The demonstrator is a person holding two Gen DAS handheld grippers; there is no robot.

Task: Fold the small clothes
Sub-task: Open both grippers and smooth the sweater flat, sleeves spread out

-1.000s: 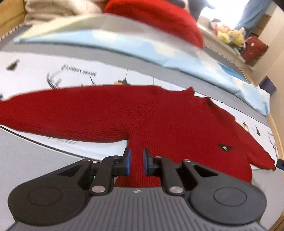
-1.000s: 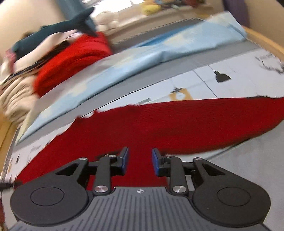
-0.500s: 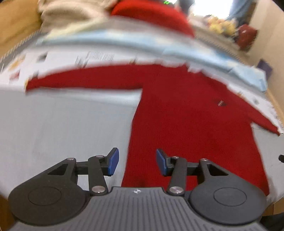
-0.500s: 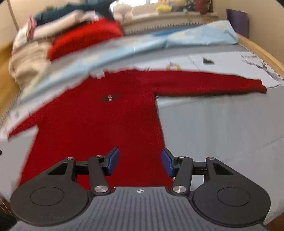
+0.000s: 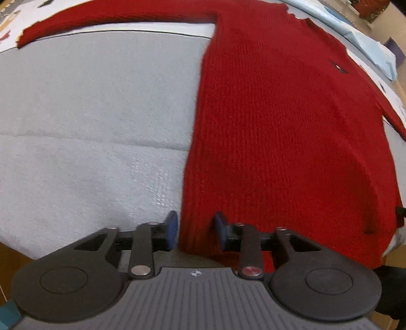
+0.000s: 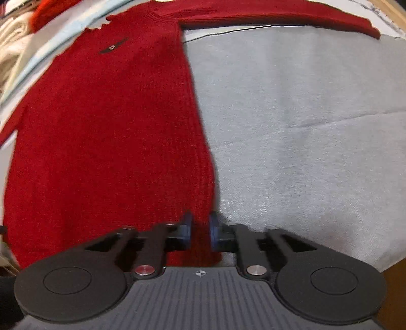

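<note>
While the red sweater [image 5: 286,132] lay flat and face up on the grey sheet [image 5: 96,121] of the bed, both grippers sat at its hem, 1 at each bottom corner. Seen from the left wrist, the left gripper [image 5: 194,229] stood moderately wide, its 2 blue pads [image 5: 170,228] straddling the sweater's left side edge at 6 o'clock, with knit between them but neither pad pressing it. That view alone showed the left sleeve [image 5: 109,15] stretched out toward 10 o'clock, its cuff lying at the border of a white printed cover [image 5: 7,38], and a pale blue cloth [image 5: 365,38] past the collar at 1 o'clock.

From the right wrist, the right gripper [image 6: 200,232] was drawn narrow around the opposite side edge, a thin strip of red knit between the pads [image 6: 187,229]; whether they actually pinched it could not be told, as this view was blurred there. Only this camera caught the right sleeve [image 6: 279,15] running out toward 1 o'clock and a heap of folded cream and red clothes [image 6: 15,38] at 10 o'clock. Both views showed the small dark chest logo [image 6: 111,47], which sat at 2 o'clock for the left camera and 11 o'clock for the right.
</note>
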